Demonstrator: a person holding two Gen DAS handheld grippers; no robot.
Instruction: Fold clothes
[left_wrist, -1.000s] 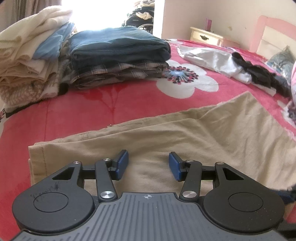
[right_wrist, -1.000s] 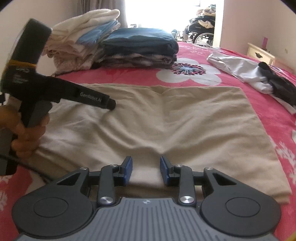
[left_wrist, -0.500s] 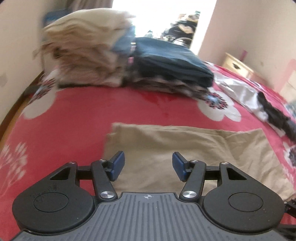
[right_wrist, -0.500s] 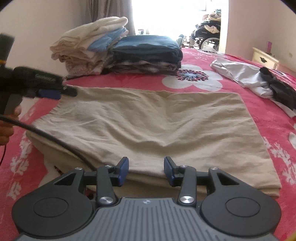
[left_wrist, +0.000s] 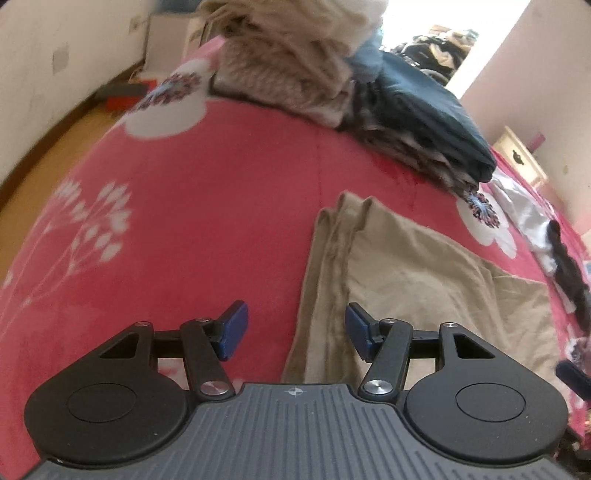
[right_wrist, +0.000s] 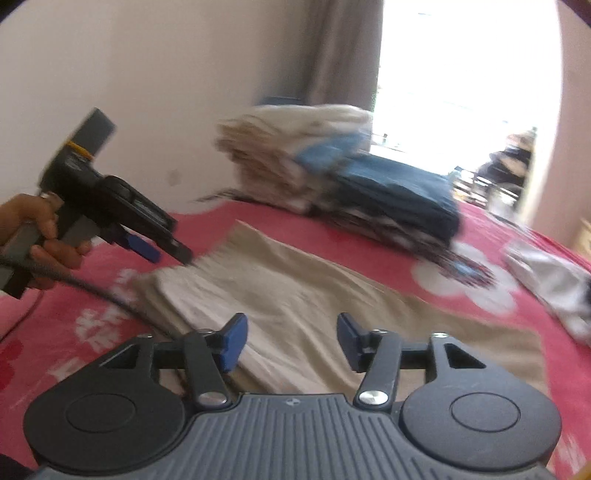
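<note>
A folded beige garment (left_wrist: 406, 273) lies flat on the red flowered bed cover (left_wrist: 207, 206). My left gripper (left_wrist: 295, 330) hovers open over the garment's left edge, nothing between its blue pads. In the right wrist view the same beige garment (right_wrist: 303, 295) spreads ahead. My right gripper (right_wrist: 291, 341) is above its near edge, its jaws opening and empty. The left gripper (right_wrist: 162, 247), held by a hand (right_wrist: 40, 236), shows at the left, its tips near the garment's far left corner.
Stacks of folded clothes stand at the back: a cream pile (left_wrist: 295, 55) and a dark blue pile (left_wrist: 424, 122). A white garment (left_wrist: 528, 218) and a black one (left_wrist: 569, 266) lie at the right. Wooden floor (left_wrist: 51, 155) runs along the bed's left edge.
My left gripper swung left off the garment's middle to its left edge and rolled. My right gripper rose, tilted and its jaws widened.
</note>
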